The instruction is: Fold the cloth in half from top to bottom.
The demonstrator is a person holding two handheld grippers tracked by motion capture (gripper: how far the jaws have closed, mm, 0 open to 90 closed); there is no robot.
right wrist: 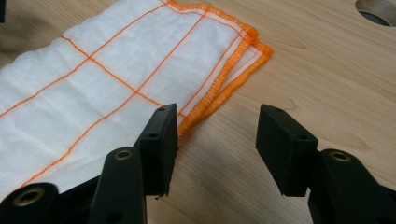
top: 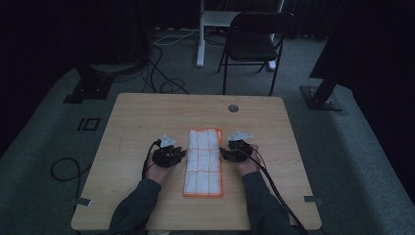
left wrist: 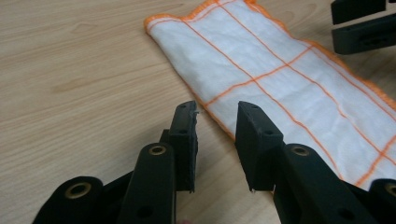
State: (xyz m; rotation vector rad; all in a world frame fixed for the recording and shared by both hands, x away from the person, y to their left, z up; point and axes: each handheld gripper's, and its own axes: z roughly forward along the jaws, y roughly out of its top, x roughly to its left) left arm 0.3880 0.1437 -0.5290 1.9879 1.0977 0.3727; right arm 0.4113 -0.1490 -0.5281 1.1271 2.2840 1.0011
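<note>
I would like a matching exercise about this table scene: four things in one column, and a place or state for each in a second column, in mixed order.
1. cloth
2. left claw
3. right claw
4. chair

a. open, beside the cloth's right edge
b. stands on the floor beyond the table
c. lies folded, long and narrow, between the claws
d. open, beside the cloth's left edge

Pairs: 1-c, 2-d, 3-a, 4-b

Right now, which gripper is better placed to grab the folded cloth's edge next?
Probably right. The right gripper stands open with one jaw over the layered orange hem of the folded cloth. The left gripper, also open, has both jaws over bare table beside the folded edge.
</note>
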